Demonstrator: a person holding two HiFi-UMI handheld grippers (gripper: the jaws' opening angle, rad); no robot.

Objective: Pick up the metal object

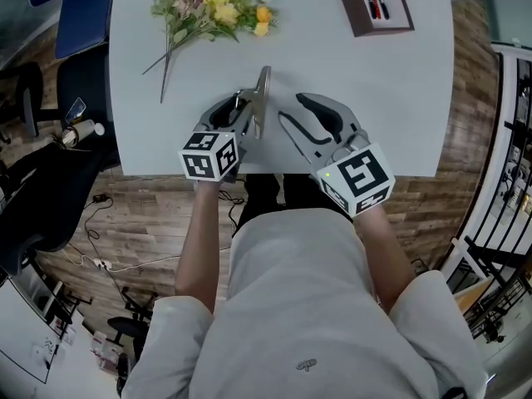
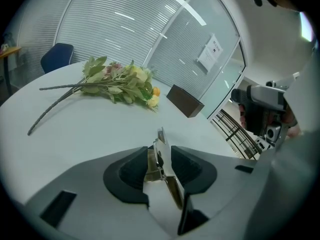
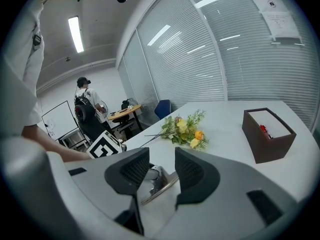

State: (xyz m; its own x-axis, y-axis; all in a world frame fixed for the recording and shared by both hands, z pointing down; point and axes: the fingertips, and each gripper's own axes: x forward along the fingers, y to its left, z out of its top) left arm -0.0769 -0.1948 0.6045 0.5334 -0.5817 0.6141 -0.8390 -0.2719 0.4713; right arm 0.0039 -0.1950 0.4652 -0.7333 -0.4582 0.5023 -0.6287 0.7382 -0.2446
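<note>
The metal object [image 1: 265,86] is a thin, shiny strip standing on edge over the white table [image 1: 391,98], near its front edge. My left gripper [image 1: 249,106] is shut on it. In the left gripper view the metal object [image 2: 161,136] fills the narrow gap between the dark pads, and its tip pokes out past my left gripper [image 2: 160,154]. My right gripper [image 1: 291,113] is just to the right of the strip, open and empty. In the right gripper view the metal object [image 3: 162,183] shows beyond my right gripper [image 3: 155,168].
A bunch of flowers [image 1: 212,7] lies at the far left of the table. A brown box [image 1: 374,11] with red and black markers stands at the far right. Blue and black chairs [image 1: 71,11] stand left of the table. A person [image 3: 87,109] stands far off.
</note>
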